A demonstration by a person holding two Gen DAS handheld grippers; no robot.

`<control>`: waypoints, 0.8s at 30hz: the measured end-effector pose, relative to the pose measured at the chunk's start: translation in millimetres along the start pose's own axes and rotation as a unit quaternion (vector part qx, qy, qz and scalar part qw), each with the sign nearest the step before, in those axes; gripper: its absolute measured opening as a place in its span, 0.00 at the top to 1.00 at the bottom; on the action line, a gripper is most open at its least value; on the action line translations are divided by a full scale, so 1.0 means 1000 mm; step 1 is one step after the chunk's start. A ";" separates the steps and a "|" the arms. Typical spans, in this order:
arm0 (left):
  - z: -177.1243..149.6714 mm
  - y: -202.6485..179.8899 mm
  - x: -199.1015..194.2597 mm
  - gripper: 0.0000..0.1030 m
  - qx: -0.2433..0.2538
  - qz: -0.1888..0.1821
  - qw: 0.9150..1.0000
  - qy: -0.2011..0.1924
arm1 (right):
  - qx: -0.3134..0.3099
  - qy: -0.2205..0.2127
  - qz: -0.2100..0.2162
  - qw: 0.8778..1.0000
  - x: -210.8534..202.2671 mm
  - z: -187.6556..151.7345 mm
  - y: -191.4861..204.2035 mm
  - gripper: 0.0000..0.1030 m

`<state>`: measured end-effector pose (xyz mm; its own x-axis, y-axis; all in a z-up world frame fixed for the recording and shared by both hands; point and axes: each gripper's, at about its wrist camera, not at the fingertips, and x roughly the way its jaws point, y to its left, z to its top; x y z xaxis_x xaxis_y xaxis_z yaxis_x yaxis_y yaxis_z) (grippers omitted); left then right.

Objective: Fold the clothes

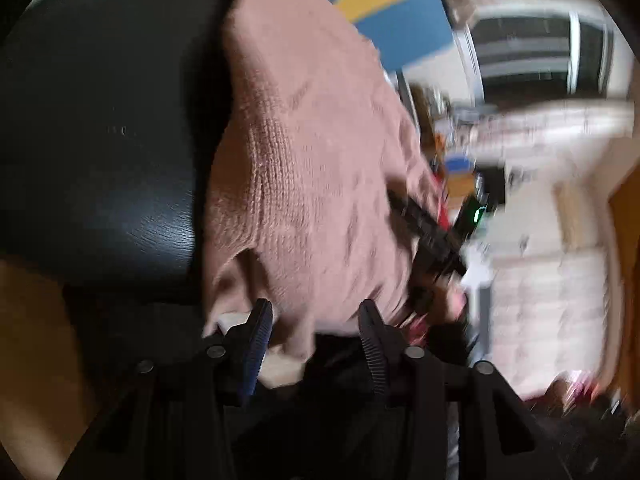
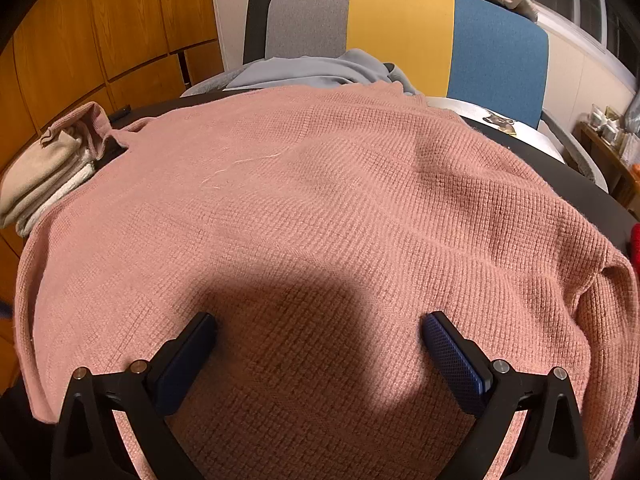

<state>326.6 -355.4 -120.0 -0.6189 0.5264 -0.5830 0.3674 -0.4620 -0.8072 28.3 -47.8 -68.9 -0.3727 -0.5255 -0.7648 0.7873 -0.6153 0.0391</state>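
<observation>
I have the pink sweater (image 2: 320,220) spread flat across the dark table (image 1: 100,140), filling most of the right wrist view, so I judge I'm at the start of the fold — cloth laid out, no fold made that I can see. My right gripper (image 2: 320,336) hangs just over the near part of the sweater with its jaws wide apart, holding nothing. My left gripper (image 1: 316,320) is at the sweater's edge where it droops off the table, jaws apart; the hem hangs between them, but the view is blurred and I can't tell whether they touch it. A stack of folded cloth (image 2: 44,172) sits at the far left, a grey garment (image 2: 312,72) beyond on the chair (image 2: 400,28). Next I'd close each gripper on an edge — then carry it across.
</observation>
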 end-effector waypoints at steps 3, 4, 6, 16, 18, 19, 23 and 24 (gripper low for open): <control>0.003 0.010 0.001 0.51 -0.038 0.030 0.998 -0.037 | 0.004 0.009 0.003 1.000 0.001 0.002 -0.001 0.00; 0.004 0.013 -0.001 0.51 -0.048 0.038 0.997 -0.049 | 0.007 0.014 0.005 1.000 0.000 0.004 -0.002 0.00; 0.004 0.022 -0.012 0.51 -0.072 0.027 0.994 -0.080 | 0.023 0.022 0.015 0.999 -0.003 0.009 -0.003 0.00; 0.011 0.034 0.002 0.94 -0.129 -0.116 0.976 -0.135 | -0.007 0.018 0.021 1.000 -0.011 0.015 0.027 0.00; 0.007 0.036 -0.005 0.96 -0.123 -0.108 0.976 -0.145 | 0.001 0.002 0.039 0.999 -0.019 0.014 0.029 0.00; 0.004 0.037 -0.009 0.96 -0.124 -0.103 0.975 -0.153 | -0.004 0.013 0.034 0.999 -0.013 0.012 0.030 0.00; -0.004 0.050 -0.041 1.00 -0.131 -0.059 0.974 -0.176 | -0.011 0.019 0.022 1.000 -0.002 0.002 0.034 0.00; -0.005 0.054 -0.050 1.00 -0.133 -0.042 0.974 -0.180 | -0.007 0.020 0.027 0.999 -0.002 0.001 0.033 0.00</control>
<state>381.2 -403.1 -134.8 -0.8400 0.2474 -0.4828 0.4427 -0.2017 -0.8737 54.7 -68.0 -64.9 -0.3102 -0.5339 -0.7866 0.8129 -0.5780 0.0718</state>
